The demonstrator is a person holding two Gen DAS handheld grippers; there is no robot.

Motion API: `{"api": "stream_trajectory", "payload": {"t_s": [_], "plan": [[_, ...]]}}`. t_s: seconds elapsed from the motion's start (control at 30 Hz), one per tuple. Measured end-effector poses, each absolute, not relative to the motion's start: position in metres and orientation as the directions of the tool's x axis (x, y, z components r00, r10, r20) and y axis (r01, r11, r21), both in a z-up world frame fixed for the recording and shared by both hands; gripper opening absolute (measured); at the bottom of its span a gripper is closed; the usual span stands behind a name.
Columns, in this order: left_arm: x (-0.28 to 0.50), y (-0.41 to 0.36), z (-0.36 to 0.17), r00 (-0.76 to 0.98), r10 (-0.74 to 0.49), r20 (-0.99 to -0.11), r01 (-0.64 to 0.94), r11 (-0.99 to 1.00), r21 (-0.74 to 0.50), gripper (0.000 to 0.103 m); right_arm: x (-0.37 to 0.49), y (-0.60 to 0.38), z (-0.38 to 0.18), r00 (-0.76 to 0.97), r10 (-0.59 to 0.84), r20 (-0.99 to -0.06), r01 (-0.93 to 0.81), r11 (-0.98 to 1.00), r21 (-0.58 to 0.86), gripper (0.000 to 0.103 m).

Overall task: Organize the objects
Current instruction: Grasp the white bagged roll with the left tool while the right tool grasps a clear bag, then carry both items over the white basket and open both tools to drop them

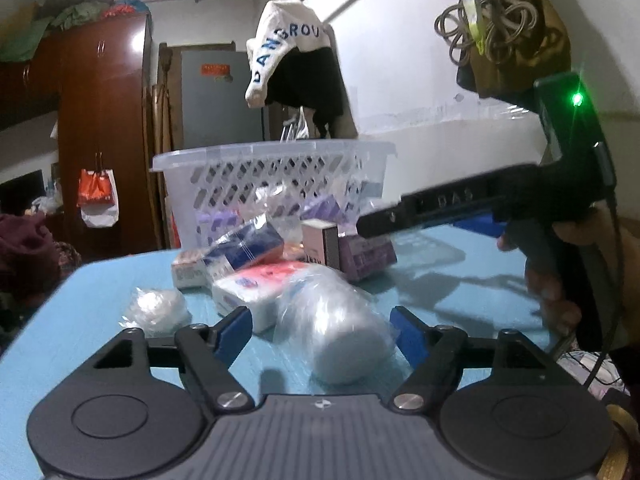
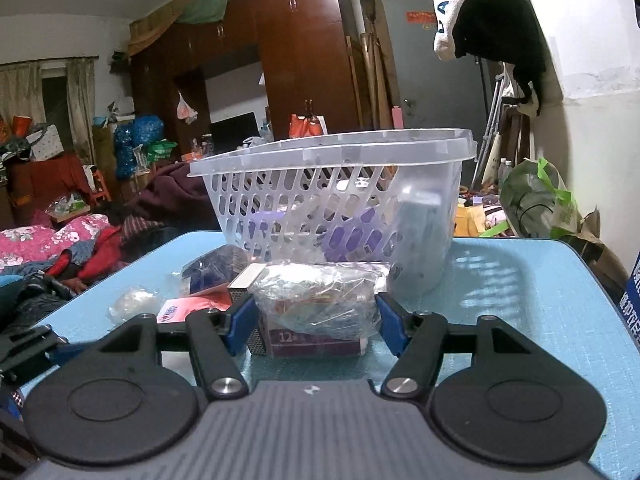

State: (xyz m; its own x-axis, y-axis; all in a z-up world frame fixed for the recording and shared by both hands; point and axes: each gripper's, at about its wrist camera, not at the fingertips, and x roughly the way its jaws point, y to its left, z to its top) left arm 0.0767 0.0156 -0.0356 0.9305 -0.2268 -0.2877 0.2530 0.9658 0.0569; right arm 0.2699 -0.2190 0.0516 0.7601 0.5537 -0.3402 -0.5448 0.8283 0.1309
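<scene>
**Two grippers at a pile of packets before a clear basket**

Left wrist view: the left gripper (image 1: pixel 322 326) hangs low over the blue table (image 1: pixel 460 280) with its blue-padded fingers (image 1: pixel 236 332) spread wide. Between them, but not touching either pad, lies a white roll wrapped in clear plastic (image 1: pixel 340 332), crinkled and glossy, its round end turned toward the camera. Just beyond it sits a white packet with red print (image 1: pixel 256 288); to its left, a small wad of clear plastic (image 1: pixel 156 312) lies toward the table's left edge. Further back are a blue-and-white box in wrap (image 1: pixel 248 248), a pale upright carton (image 1: pixel 318 244) and a purple box (image 1: pixel 366 256). Behind the pile, at the table's far edge, stands the clear slotted basket (image 1: pixel 276 176), with purple items showing through its wall. The right gripper (image 1: pixel 440 208) reaches in from the right over the purple box; its finger ends are blurred, so I cannot tell its opening from here.

Right wrist view: this view settles it. The right gripper (image 2: pixel 316 320) has its fingers part-closed against both sides of a clear plastic bag of small items (image 2: pixel 320 300), which rests on a maroon box (image 2: pixel 316 344); this is hidden in the other view. The basket (image 2: pixel 332 200) stands just behind, holding a purple packet (image 2: pixel 356 236) and a grey object (image 2: pixel 420 240) leaning in its right end. The red-printed packet (image 2: pixel 188 308) and the plastic wad (image 2: pixel 132 300) lie to the left.
</scene>
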Motion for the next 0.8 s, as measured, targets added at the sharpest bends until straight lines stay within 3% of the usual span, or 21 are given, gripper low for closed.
{"api": "stream_trajectory", "payload": {"t_s": [0.03, 0.07, 0.57, 0.67, 0.8], "plan": [[0.078, 0.015, -0.037, 0.927, -0.231, -0.296, 0.256, 0.965, 0.047, 0.057, 0.269, -0.220, 0.051, 0.760, 0.555, -0.337, -0.546, 0.827, 0.131, 0.066], [0.080, 0.015, -0.038, 0.919, -0.251, -0.305, 0.272, 0.962, 0.028, 0.052, 0.267, -0.220, 0.051, 0.762, 0.555, -0.334, -0.546, 0.828, 0.130, 0.066], [0.069, 0.039, -0.007, 0.950, -0.290, -0.116, 0.281, 0.956, -0.090, 0.050, 0.248, -0.237, 0.065, 0.764, 0.605, -0.223, -0.581, 0.796, 0.169, 0.066], [0.096, 0.048, 0.034, 0.949, -0.304, -0.077, 0.293, 0.947, -0.133, 0.050, 0.236, -0.227, 0.099, 0.812, 0.565, -0.146, -0.565, 0.824, 0.045, 0.066], [0.158, 0.055, 0.086, 0.952, -0.290, -0.100, 0.269, 0.945, -0.186, 0.050, 0.270, -0.206, 0.147, 0.851, 0.518, -0.086, -0.523, 0.851, -0.057, 0.066]]}}
